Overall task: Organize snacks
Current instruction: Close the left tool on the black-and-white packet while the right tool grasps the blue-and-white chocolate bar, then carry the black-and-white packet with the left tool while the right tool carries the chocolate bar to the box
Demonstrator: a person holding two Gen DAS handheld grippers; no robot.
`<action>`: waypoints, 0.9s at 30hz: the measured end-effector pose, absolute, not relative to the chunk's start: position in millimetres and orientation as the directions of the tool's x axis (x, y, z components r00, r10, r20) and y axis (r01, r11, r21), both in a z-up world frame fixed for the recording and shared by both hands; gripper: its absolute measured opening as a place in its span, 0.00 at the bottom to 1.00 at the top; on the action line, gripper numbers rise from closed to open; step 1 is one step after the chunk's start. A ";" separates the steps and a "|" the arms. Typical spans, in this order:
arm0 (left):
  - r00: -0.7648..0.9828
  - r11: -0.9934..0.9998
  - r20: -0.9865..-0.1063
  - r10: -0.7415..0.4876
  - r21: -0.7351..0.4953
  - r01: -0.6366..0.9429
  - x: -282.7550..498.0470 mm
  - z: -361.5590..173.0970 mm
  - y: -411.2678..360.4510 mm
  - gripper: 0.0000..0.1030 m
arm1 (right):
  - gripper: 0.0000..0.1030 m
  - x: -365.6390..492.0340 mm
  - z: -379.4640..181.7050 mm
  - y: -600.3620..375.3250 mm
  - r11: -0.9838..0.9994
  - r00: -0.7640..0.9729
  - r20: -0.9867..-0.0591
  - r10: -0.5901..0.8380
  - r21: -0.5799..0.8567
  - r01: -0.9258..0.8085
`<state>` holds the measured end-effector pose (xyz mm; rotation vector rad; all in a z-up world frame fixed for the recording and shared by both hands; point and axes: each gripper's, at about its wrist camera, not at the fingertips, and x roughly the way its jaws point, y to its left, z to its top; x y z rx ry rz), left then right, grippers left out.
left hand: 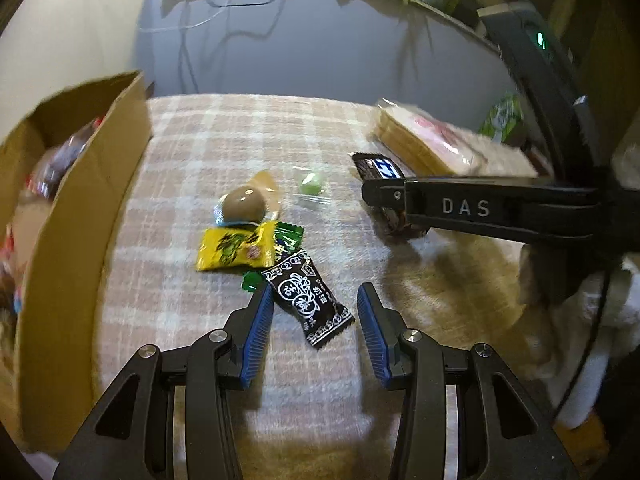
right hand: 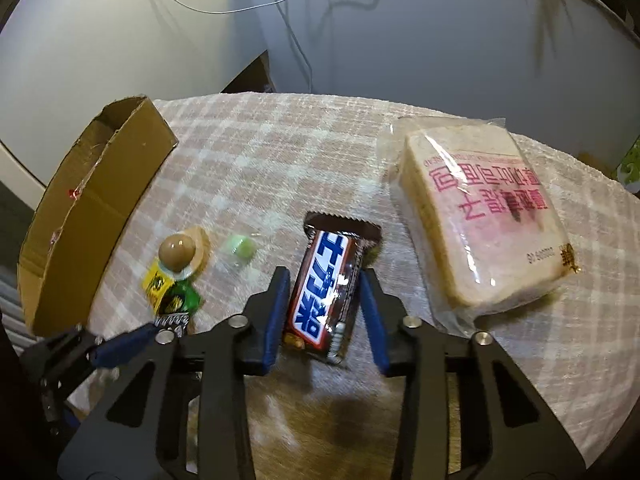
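My right gripper [right hand: 324, 280] straddles the chocolate bar [right hand: 322, 292], unclenched; my left gripper [left hand: 316, 300] gapes over the black candy [left hand: 306, 300]. Slick wrappers could squirt out.

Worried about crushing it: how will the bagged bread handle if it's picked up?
The bread looks like soft stacked slices, so it probably squashes under a tight pinch. Its loose, glossy bag may slip or crinkle. It looks wider than the right tool opening around the chocolate bar, so an edge grip seems likelier.
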<state>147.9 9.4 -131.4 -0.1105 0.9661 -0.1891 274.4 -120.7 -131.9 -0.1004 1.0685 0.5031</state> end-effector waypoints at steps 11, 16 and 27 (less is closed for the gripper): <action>0.581 0.987 -0.802 -0.136 -0.059 0.149 150.0 -134.2 -3.7 0.22 | 0.29 269.8 -133.4 -128.4 0.868 0.390 -0.845 0.367 0.160 -0.470; 0.585 0.986 -0.794 -0.164 -0.112 0.125 144.4 -131.5 3.7 0.22 | 0.29 263.1 -132.7 -133.4 0.862 0.381 -0.837 0.393 0.192 -0.468; 0.638 0.982 -0.748 -0.183 -0.164 0.090 124.5 -110.1 18.1 0.22 | 0.29 236.5 -116.5 -142.7 0.856 0.411 -0.804 0.429 0.216 -0.470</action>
